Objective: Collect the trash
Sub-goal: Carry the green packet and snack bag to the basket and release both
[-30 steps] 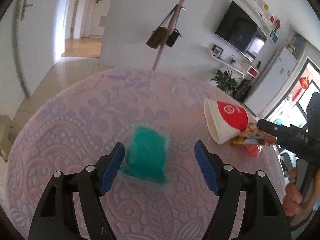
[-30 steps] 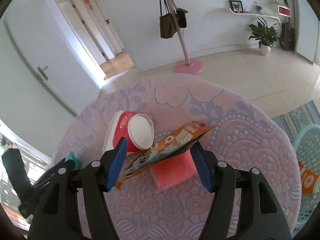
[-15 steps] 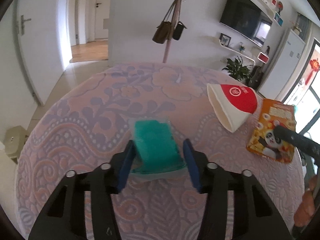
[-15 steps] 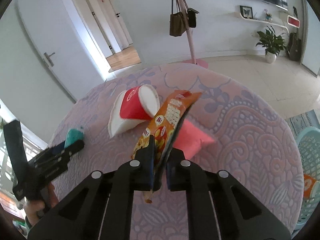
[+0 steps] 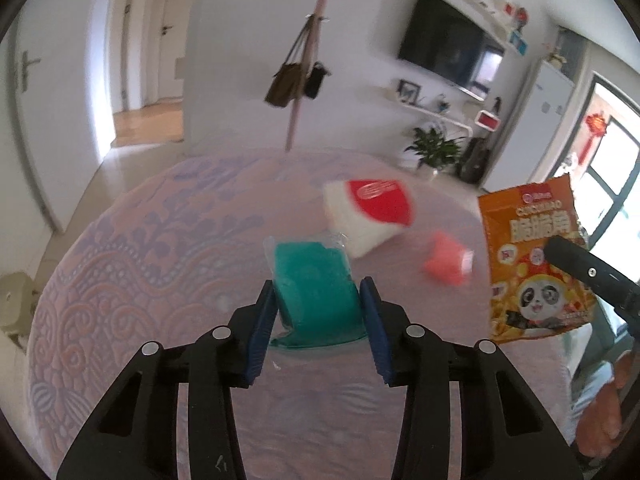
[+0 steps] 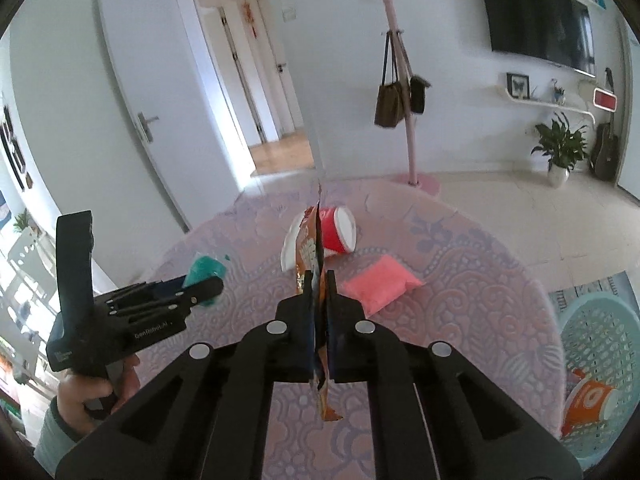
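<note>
Your left gripper [image 5: 320, 316] has just been closing its jaws, and they now clench the teal packet [image 5: 316, 292], its lower edge hanging just above the patterned surface [image 5: 140, 280]. Your right gripper [image 6: 320, 304] has its jaws squeezed tight on the orange snack bag [image 5: 532, 260], held upright and edge-on to its own camera, off the surface. The red-and-white paper cup [image 6: 332, 236] lies on its side near the middle, with the pink packet [image 6: 380, 286] just beside it. A light blue basket [image 6: 600, 344] stands on the floor at the right, holding an orange cup [image 6: 586, 404].
</note>
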